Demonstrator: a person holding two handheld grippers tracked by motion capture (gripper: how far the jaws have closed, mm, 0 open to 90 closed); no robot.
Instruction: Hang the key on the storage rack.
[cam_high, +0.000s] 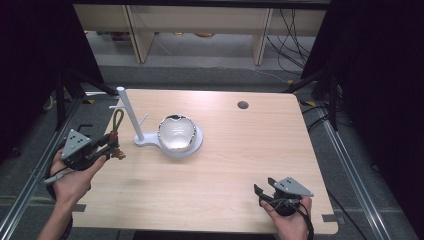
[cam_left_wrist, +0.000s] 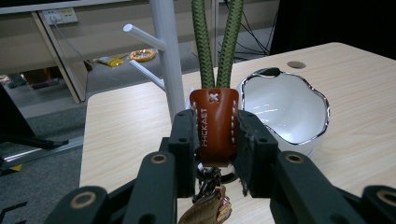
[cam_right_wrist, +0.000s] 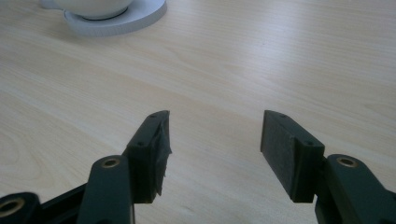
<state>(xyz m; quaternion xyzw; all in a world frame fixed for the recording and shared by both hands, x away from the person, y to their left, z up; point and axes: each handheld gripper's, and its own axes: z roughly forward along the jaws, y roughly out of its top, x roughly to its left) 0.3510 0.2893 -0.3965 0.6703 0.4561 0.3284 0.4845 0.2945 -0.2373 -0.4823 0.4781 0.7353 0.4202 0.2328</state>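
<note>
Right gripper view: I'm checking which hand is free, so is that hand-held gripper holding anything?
No, the right hand-held gripper has its jaws spread wide apart with only bare table between them.

A pale wood worktop (cam_high: 215, 185) with a round hole (cam_high: 243, 105) near its far edge carries a white stand (cam_high: 131, 116), whose base holds a shiny bowl (cam_high: 176, 132).

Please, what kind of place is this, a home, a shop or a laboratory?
Most likely a laboratory or a recording workspace, not a home. A bare wooden table stands between dark curtains, loose cables run over the grey floor behind it, and metal rails lie along its sides.
</note>
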